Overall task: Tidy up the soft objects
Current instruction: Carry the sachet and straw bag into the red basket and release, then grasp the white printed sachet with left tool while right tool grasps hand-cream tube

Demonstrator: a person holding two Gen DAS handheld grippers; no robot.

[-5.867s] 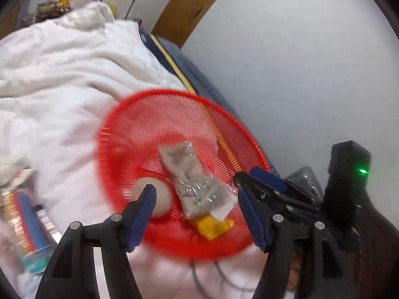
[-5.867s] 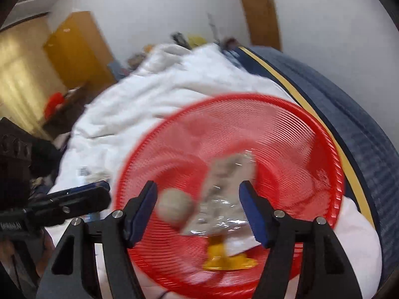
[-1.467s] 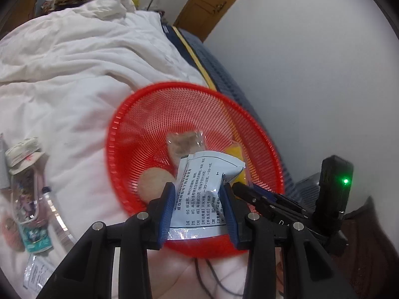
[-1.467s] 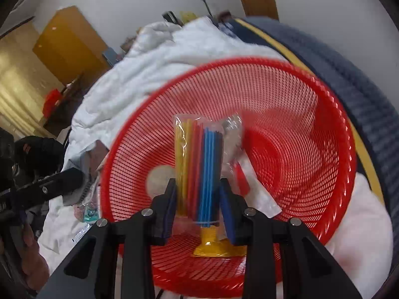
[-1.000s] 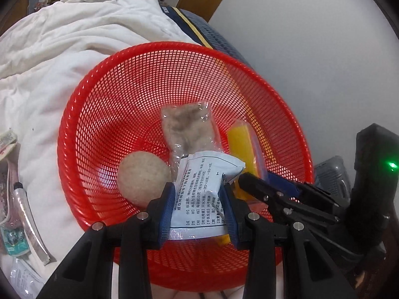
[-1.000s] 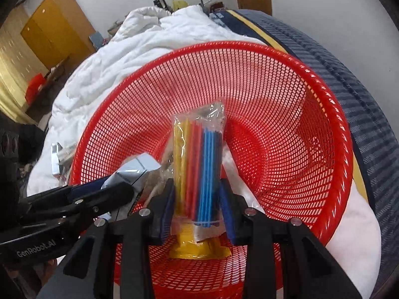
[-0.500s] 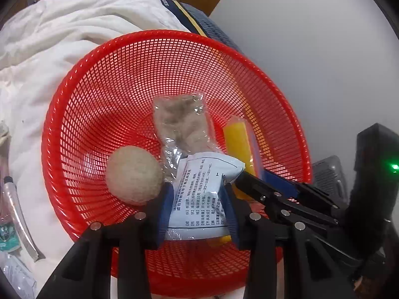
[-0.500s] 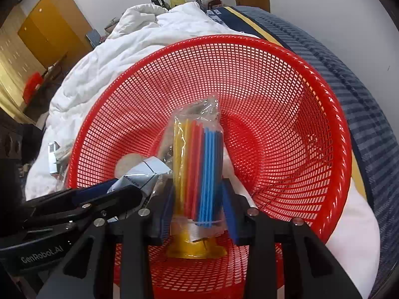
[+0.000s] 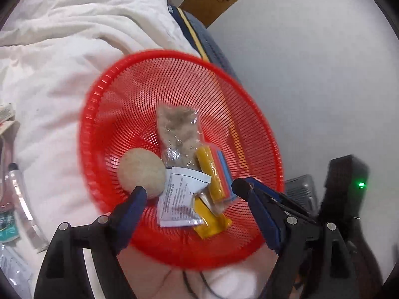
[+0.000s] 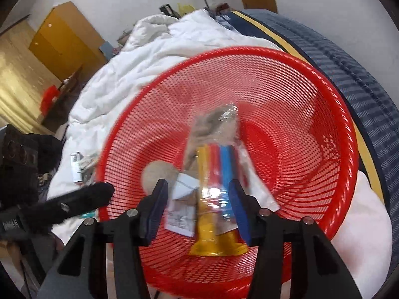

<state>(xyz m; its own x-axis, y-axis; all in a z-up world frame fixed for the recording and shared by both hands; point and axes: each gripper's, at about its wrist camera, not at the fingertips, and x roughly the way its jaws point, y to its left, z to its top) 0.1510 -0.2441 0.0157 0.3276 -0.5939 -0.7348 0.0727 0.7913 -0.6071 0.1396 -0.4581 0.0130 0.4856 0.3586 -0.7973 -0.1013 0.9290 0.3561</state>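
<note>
A red mesh basket [image 9: 119, 94] [image 10: 324, 129] sits on a white duvet. In it lie a beige ball [image 9: 141, 172] [image 10: 157, 172], a clear bag of brown stuff [image 9: 177, 127] [image 10: 214, 124], a white printed sachet [image 9: 180, 199] [image 10: 180, 214], a bag of coloured sticks [image 9: 214, 174] [image 10: 214, 172] and a yellow piece [image 9: 212, 221] [image 10: 214, 244]. My left gripper [image 9: 189, 191] is open and empty over the basket's near side. My right gripper [image 10: 197, 191] is open and empty, with the stick bag just beyond it.
The white duvet [image 9: 62, 49] [image 10: 154, 57] covers the bed. Loose packets and a tube [image 9: 17, 194] lie on it left of the basket. A blue mattress edge [image 10: 354, 79] and a white wall [image 9: 311, 74] are to the right. A yellow cabinet [image 10: 64, 39] stands far left.
Both grippers have opened and pulled back a little. The white sachet has dropped from the left gripper and the stick bag from the right gripper into the basket.
</note>
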